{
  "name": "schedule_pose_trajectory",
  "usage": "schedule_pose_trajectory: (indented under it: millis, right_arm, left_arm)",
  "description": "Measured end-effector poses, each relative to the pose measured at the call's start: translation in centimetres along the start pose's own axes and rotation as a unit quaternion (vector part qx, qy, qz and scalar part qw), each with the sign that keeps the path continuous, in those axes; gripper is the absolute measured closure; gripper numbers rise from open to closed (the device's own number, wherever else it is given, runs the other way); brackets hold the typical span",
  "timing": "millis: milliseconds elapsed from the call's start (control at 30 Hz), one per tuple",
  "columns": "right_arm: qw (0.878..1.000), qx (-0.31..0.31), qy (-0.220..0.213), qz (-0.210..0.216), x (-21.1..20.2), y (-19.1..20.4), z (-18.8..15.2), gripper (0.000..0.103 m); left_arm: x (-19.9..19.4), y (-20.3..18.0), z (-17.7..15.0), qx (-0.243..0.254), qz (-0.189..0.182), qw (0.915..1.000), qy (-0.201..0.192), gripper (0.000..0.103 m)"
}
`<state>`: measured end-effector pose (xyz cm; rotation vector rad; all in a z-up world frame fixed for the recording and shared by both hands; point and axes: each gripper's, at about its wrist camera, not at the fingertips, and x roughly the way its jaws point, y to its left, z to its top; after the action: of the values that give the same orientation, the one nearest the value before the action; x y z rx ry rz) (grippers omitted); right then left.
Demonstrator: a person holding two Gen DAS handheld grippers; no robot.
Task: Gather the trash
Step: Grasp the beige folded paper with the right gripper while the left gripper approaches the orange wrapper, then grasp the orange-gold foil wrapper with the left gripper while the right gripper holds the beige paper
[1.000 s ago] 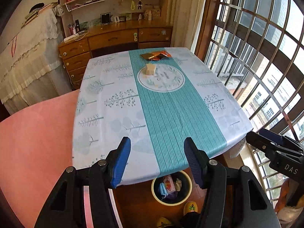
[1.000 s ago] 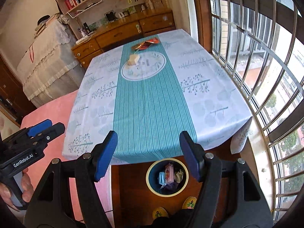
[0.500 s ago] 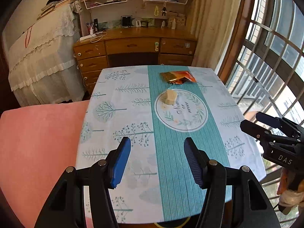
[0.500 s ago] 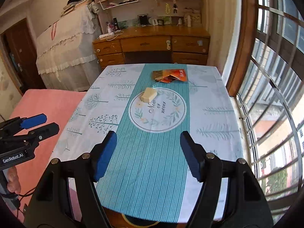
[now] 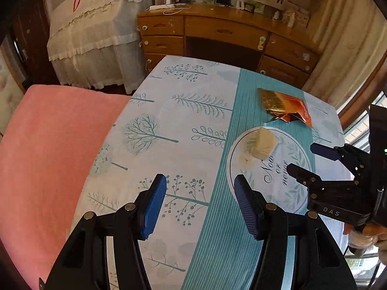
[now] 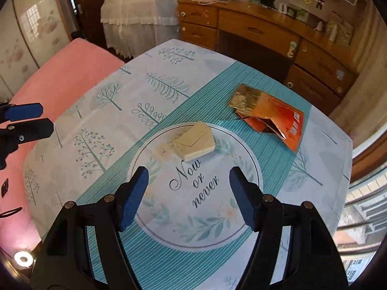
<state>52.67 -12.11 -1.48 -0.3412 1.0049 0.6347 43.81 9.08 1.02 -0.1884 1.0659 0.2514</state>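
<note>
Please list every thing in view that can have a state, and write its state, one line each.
left gripper: open, empty, above the table.
right gripper: open, empty, above the round print.
cream packet: lying flat, folded shut.
foil wrapper: crumpled, torn open, lying flat.
desk drawers: shut.

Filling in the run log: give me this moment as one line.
left tongs: open, empty | right tongs: open, empty, nearest cream packet | orange-gold wrapper: on tablecloth, untouched

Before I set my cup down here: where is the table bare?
Bare: the tree-print cloth between the teal stripe and the pink cover, and the near half of the printed circle. Crowded: the cream box and orange foil wrappers at the far end.
</note>
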Motion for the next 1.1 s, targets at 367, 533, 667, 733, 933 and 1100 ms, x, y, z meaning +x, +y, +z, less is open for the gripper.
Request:
schedule_pose_trajectory:
  millis: [367,533,667,733,933,1100]
  right_arm:
    - [0.993,-0.095,0.038,0.058,9.1,-1.0,1.0,0.036]
    - [0.988,-0.134,0.018,0.076,10.2,-1.0,1.6,0.034]
    - [0.985,-0.155,0.012,0.073,10.5,-0.5,1.9,0.034]
    - [0.985,-0.157,0.011,0.07,10.5,-0.4,1.9,0.034]
    - [0.987,-0.153,0.006,0.052,9.9,-0.6,1.1,0.045]
    - [0.993,-0.101,0.005,0.057,8.0,-2.3,-0.1,0.045]
  left_arm:
    - [5.8,1.9,0.2,-0.051,0.043,0.997,0.04,0.044]
    - [6.8,2.6,0.1,-0.064,0.052,0.9955,0.046,0.044]
    - [7.1,2.7,0.2,-0.072,0.055,0.9947,0.048,0.044]
    - [7.1,2.6,0.5,-0.071,0.056,0.9947,0.048,0.044]
    - [7.3,1.2,1.8,-0.059,0.048,0.9961,0.044,0.044]
    - [8.0,-1.5,3.4,-0.037,0.031,0.9978,0.045,0.044]
